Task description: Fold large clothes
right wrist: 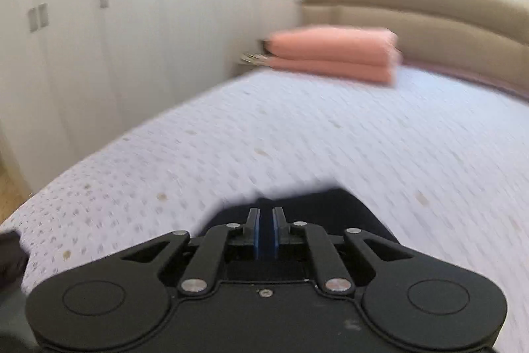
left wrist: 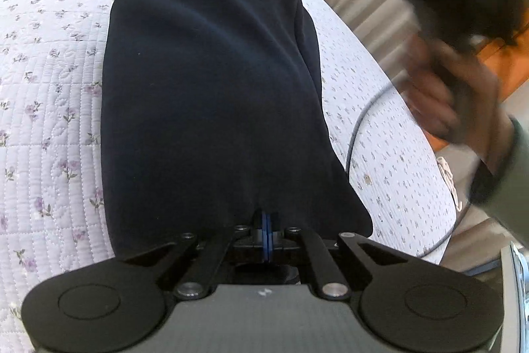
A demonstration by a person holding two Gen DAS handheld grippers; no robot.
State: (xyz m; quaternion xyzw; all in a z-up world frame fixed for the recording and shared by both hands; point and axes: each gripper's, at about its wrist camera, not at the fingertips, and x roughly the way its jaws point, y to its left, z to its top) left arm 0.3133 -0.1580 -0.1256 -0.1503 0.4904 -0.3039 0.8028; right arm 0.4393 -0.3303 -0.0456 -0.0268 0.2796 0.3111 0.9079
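A large dark navy garment (left wrist: 208, 95) lies folded lengthwise on the floral quilted bed (left wrist: 49, 95). My left gripper (left wrist: 266, 220) is shut on the garment's near edge, its blue pads pinching the cloth. My right gripper (right wrist: 266, 220) has its blue pads almost together with a thin gap and nothing visible between them; it hovers over a dark corner of the garment (right wrist: 330, 204). In the left wrist view the right hand and its gripper (left wrist: 439, 32) show blurred at the upper right, above the bed's edge.
A folded pink blanket (right wrist: 334, 55) lies at the head of the bed before a beige headboard (right wrist: 429, 22). White wardrobe doors (right wrist: 99, 38) stand along the left. A thin cable (left wrist: 355, 134) runs across the quilt at the garment's right side.
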